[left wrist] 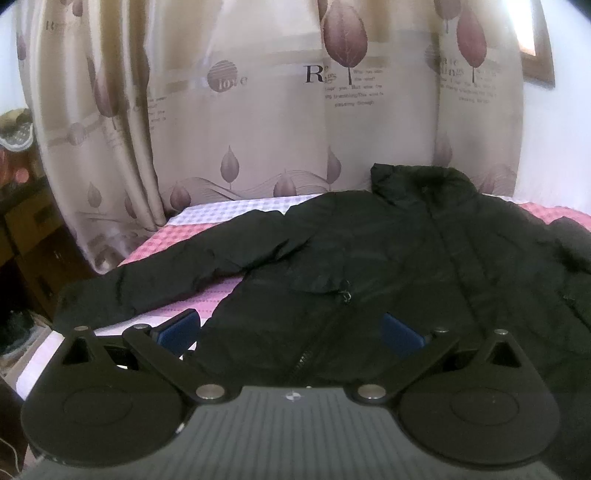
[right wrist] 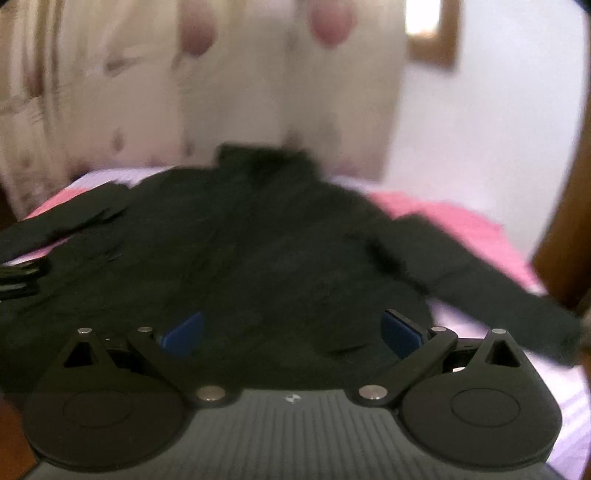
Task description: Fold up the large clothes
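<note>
Both the left claw (left wrist: pixel 291 328) and right claw (right wrist: pixel 293 328) hang wide and empty over the black jacket (left wrist: pixel 406 258) at lower frame; its slick, puffy fabric could slip from a shallow pinch.

The jacket (left wrist: pixel 406 251) lies spread flat on the bed (left wrist: pixel 177 232), collar at the far end toward the curtain (left wrist: pixel 258 110) behind, sleeves out to both sides. Both claws, left (left wrist: pixel 291 332) and right (right wrist: pixel 291 332), sit at the near hem.

Dim indoor light; glare from window (left wrist: pixel 524 26) upper rt. Left view fairly sharp, right view motion-blurred; fisheye edges bent.
</note>
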